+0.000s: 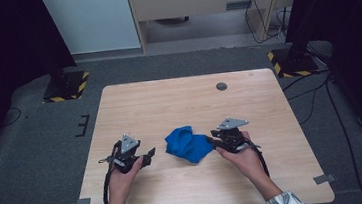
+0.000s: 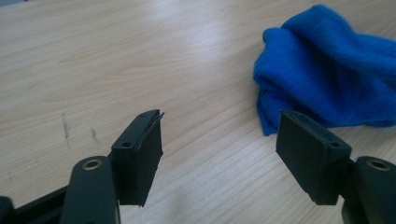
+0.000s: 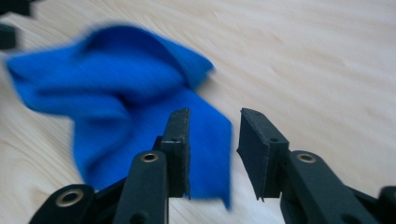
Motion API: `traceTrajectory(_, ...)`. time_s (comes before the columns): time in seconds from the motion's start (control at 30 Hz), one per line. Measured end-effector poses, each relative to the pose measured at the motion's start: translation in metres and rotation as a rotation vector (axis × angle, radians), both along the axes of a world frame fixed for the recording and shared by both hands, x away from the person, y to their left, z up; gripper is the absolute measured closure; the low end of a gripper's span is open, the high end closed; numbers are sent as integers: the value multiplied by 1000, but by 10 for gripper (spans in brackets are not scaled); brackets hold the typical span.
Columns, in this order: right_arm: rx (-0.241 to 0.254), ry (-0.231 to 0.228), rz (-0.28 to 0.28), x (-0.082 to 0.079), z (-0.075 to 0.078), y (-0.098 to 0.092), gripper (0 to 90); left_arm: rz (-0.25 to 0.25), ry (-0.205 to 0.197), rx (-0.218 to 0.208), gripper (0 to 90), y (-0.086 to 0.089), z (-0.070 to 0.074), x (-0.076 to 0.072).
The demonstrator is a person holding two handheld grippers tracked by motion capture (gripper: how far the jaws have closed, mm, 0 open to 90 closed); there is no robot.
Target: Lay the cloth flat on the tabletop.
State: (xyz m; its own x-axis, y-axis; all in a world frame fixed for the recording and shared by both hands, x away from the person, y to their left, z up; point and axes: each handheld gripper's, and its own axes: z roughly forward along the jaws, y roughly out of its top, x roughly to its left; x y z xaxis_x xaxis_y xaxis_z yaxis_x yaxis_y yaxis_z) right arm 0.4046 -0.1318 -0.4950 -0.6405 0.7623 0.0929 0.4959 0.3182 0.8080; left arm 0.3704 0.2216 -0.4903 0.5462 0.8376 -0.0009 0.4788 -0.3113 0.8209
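Right gripper [image 3: 212, 154], jaws parted with a gap, not yet clamped, its pads straddling the near corner of the crumpled blue knitted cloth [image 3: 116, 98], which extends ahead and leftward. Left gripper [image 2: 219, 158], released and empty, lies just beside the cloth's opposite edge on the pale wooden surface [image 1: 179, 102]. The cloth's long axis runs roughly between both grippers; the right is nearer.

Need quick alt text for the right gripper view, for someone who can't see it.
A crumpled blue cloth lies on a pale wooden table, its near edge between the right gripper's two black fingers, which stand a little apart with no pinch on it. The picture is blurred.
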Motion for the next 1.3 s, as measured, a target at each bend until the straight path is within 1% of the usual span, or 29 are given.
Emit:
traceTrajectory(0.07,-23,29,-9,2,-9,-5,646,-8,-11,-11,304,-3,2,-1)
traceTrajectory(0.13,-12,54,-22,3,-15,-8,632,-15,-15,-19,298,-7,3,-2)
traceTrajectory(0.17,-9,69,-25,4,-19,-7,611,-19,-17,-24,294,-8,3,-2)
traceTrajectory(0.23,-24,80,-20,6,-24,-4,575,-29,-16,-28,288,-11,3,-2)
traceTrajectory(0.3,-22,101,-18,7,-29,0,562,-38,-12,-25,279,-13,1,-2)
traceTrajectory(0.43,-42,113,-9,10,-35,6,560,-43,-11,-35,275,-14,1,-2)
traceTrajectory(0.5,-39,114,-13,11,-37,6,598,-44,-10,-42,272,-14,1,-2)
traceTrajectory(0.57,-34,123,3,11,-37,6,676,-45,-9,-45,272,-14,1,-1)
traceTrajectory(0.6,-30,127,15,10,-37,6,733,-45,-8,-47,271,-14,1,-1)
traceTrajectory(0.63,-34,132,23,9,-36,7,772,-47,-8,-49,269,-14,1,-1)
traceTrajectory(0.7,-32,135,43,8,-36,8,834,-51,-8,-52,267,-15,1,-1)
traceTrajectory(0.73,-31,126,52,7,-36,9,864,-51,-9,-51,267,-15,1,-1)
traceTrajectory(0.83,-19,114,71,4,-32,10,875,-52,-14,-54,264,-15,1,-1)
traceTrajectory(1.0,-6,102,108,-4,-24,14,878,-53,-21,-64,265,-16,2,-2)
traceTrajectory(1.07,4,99,121,-8,-21,18,878,-57,-26,-77,265,-16,4,-2)
traceTrajectory(1.2,-1,86,157,-15,-18,25,878,-64,-45,-91,264,-17,8,-3)
traceTrajectory(1.3,-5,88,177,-18,-17,30,878,-72,-51,-109,264,-20,11,-5)
